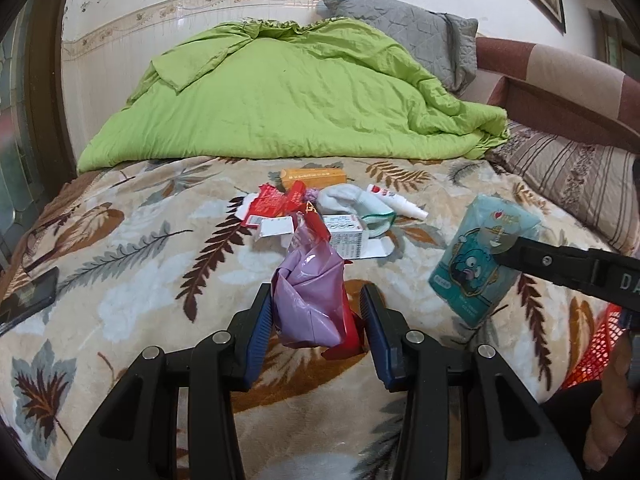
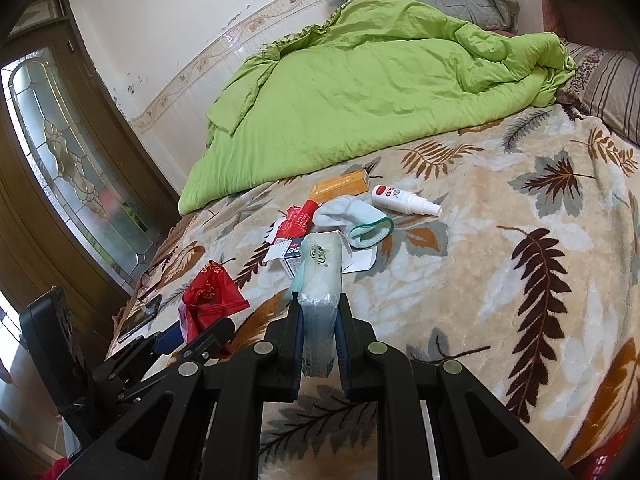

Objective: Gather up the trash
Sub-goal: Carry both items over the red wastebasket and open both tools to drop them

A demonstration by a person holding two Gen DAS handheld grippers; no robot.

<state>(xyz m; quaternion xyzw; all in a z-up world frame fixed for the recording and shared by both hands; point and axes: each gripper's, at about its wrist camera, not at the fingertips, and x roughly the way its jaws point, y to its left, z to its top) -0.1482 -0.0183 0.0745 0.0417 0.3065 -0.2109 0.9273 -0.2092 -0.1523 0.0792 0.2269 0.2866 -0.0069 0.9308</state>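
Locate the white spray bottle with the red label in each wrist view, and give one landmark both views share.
Left wrist: the white spray bottle with the red label lies right of centre on the leaf-patterned blanket, just right of the pale sock.
Right wrist: the bottle lies slightly right of centre, above the sock.
Shared landmark: the orange carton by the green quilt.

Open blanket [image 2: 500, 280] is seen from 1 to 5 o'clock of the litter pile [image 2: 320, 228] in the right wrist view. Passage at 12 o'clock is blocked by the green quilt [image 2: 360, 92], and at 2 o'clock by the pillow [image 2: 612, 84]. At 8 o'clock a phone [image 2: 140, 318] lies.
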